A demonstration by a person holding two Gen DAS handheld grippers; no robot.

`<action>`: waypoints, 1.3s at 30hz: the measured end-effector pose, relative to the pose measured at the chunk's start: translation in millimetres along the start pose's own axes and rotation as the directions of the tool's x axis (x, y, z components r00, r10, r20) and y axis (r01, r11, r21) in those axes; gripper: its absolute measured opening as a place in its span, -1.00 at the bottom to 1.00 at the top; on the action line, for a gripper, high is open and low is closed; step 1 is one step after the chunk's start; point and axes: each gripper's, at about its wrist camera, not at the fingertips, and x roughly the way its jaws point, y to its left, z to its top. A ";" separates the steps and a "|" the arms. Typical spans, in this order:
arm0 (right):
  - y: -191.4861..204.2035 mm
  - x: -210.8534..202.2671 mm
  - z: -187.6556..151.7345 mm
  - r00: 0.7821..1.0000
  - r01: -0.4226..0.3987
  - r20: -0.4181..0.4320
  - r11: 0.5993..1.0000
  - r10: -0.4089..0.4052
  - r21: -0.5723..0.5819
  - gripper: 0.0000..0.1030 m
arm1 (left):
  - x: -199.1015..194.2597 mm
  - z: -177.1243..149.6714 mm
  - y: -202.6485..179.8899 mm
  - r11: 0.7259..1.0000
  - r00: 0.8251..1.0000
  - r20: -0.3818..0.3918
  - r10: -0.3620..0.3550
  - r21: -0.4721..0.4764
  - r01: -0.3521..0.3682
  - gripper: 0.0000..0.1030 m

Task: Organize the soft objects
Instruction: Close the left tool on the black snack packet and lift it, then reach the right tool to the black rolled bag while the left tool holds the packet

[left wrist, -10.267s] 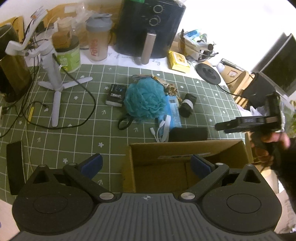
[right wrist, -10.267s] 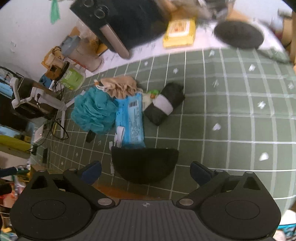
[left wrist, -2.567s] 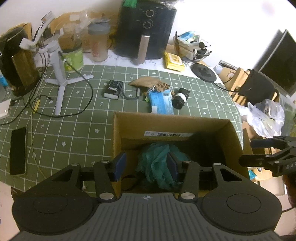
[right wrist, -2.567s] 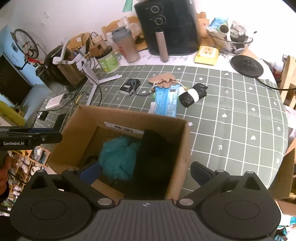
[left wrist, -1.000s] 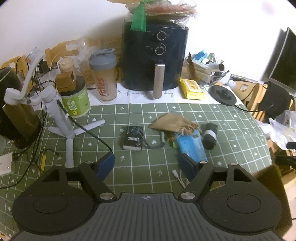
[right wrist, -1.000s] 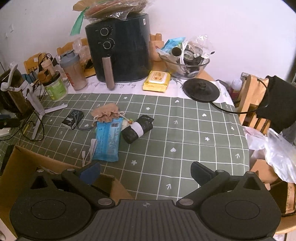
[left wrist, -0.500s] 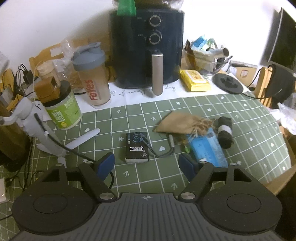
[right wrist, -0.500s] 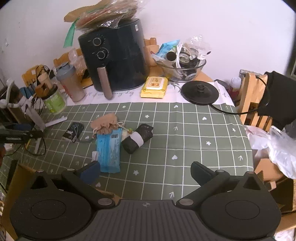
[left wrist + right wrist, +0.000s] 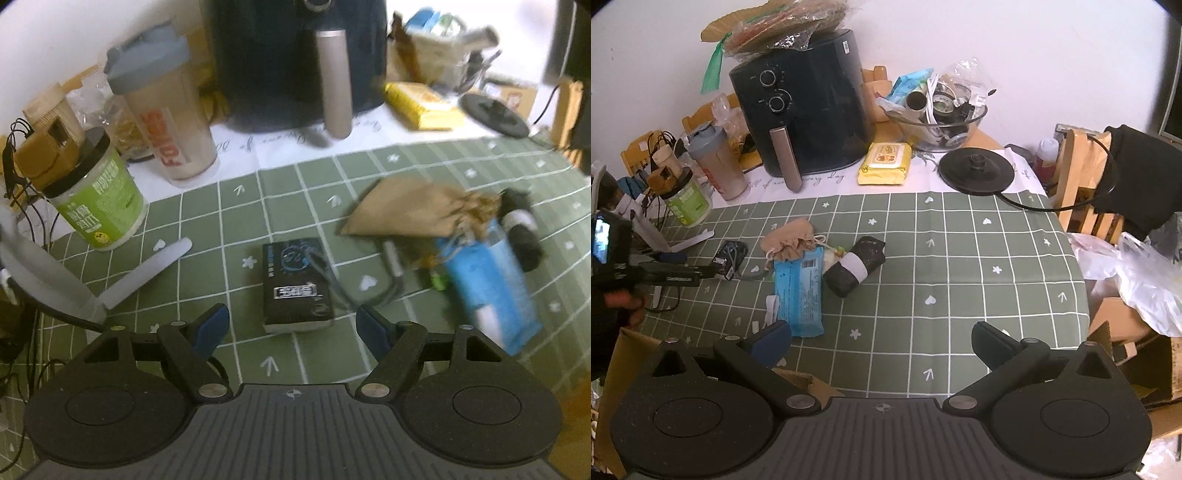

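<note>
A tan drawstring pouch [image 9: 410, 216], soft and creased with a gathered, frilly mouth, lies on the green grid-patterned bench [image 9: 236, 206], its mouth touching a blue plastic packet [image 9: 487, 291] and a black fabric roll with a white band [image 9: 522, 230]. A small black box with a looped grey cord [image 9: 293, 286] sits just ahead of the left tool [image 9: 293, 326], whose blue-padded jaws stand apart with nothing between them. The right tool [image 9: 882, 341] is likewise spread wide and empty above the bench. The right wrist view alone shows the whole black air fryer [image 9: 805, 107], a glass bowl of clutter [image 9: 938, 120], a yellow wipes pack [image 9: 884, 162] and a corner of the cardboard box [image 9: 617, 369] at the lower left. In the left wrist view the fryer's top is cut off and the items to the right are smeared by blur, so the packet's print is unreadable.
</note>
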 end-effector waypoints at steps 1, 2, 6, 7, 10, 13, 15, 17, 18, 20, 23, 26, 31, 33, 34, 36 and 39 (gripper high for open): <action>0.2 -0.2 -0.8 1.000 0.002 -0.003 1.000 -0.002 0.000 1.00 | 5.0 0.0 -1.1 1.000 1.000 0.000 0.011 0.007 -0.011 0.46; 0.0 -0.2 -1.6 1.000 0.004 -0.005 1.000 -0.004 0.001 1.00 | 9.1 0.2 -1.4 1.000 1.000 -0.004 0.017 0.011 -0.017 0.46; -3.6 2.4 -5.3 1.000 0.010 -0.025 1.000 -0.010 0.029 1.00 | 24.2 3.1 0.1 1.000 1.000 -0.027 0.012 -0.006 -0.012 0.46; -5.1 3.3 -5.9 0.999 0.013 -0.030 0.999 -0.012 0.039 1.00 | 27.6 3.7 -0.4 1.000 0.999 -0.033 0.012 -0.007 -0.012 0.45; -8.5 3.4 -7.1 0.999 0.019 -0.033 0.998 -0.017 0.061 1.00 | 38.2 4.3 -0.1 1.000 0.998 -0.059 0.000 -0.022 -0.001 0.28; -11.6 2.9 -6.5 0.999 0.029 -0.035 0.997 -0.026 0.071 1.00 | 46.9 4.1 3.2 0.999 0.997 -0.075 -0.017 -0.053 0.013 0.17; -13.8 1.9 -6.3 0.999 0.033 -0.033 0.997 -0.031 0.077 1.00 | 47.5 4.4 6.7 0.996 0.997 -0.062 -0.034 -0.079 0.029 0.05; -15.5 1.1 -6.2 0.999 0.035 -0.031 0.996 -0.033 0.084 1.00 | 48.8 5.2 10.5 0.994 0.997 -0.060 -0.054 -0.102 0.048 -0.03; -16.8 1.0 -6.1 0.999 0.034 -0.030 0.995 -0.032 0.089 1.00 | 50.1 5.9 12.0 0.992 0.996 -0.063 -0.063 -0.112 0.055 -0.05; -18.3 2.1 -5.4 0.999 0.033 -0.031 0.995 -0.030 0.093 1.00 | 49.5 7.5 14.7 0.990 0.994 -0.076 -0.074 -0.128 0.063 -0.07; -19.8 4.6 -3.4 0.999 0.028 -0.031 0.996 -0.026 0.088 1.00 | 43.9 9.0 15.1 0.987 0.993 -0.074 -0.092 -0.135 0.082 -0.08; -20.6 8.8 -0.1 0.999 0.021 -0.033 0.997 -0.019 0.073 1.00 | 35.5 8.2 13.8 0.987 0.993 -0.058 -0.101 -0.134 0.093 -0.08; -23.2 18.0 5.7 1.000 -0.007 -0.030 0.999 0.009 0.050 1.00 | 12.9 6.2 15.3 0.982 0.993 -0.010 -0.116 -0.152 0.114 -0.08; -25.0 23.5 8.8 0.999 -0.018 -0.034 0.999 0.020 0.045 1.00 | 2.7 6.0 16.8 0.980 0.992 0.006 -0.124 -0.155 0.124 -0.08; -25.4 26.4 10.2 0.999 -0.024 -0.034 0.999 0.025 0.040 1.00 | -1.8 5.6 17.7 0.979 0.991 0.012 -0.130 -0.158 0.130 -0.08; -25.1 32.4 13.0 0.999 -0.030 -0.038 0.999 0.031 0.024 1.00 | -15.6 4.5 18.8 0.975 0.989 0.027 -0.148 -0.165 0.150 -0.08; -25.8 43.3 15.5 0.998 -0.052 -0.044 0.999 0.051 -0.009 1.00 | -37.1 3.9 18.1 0.970 0.983 0.055 -0.175 -0.163 0.181 -0.08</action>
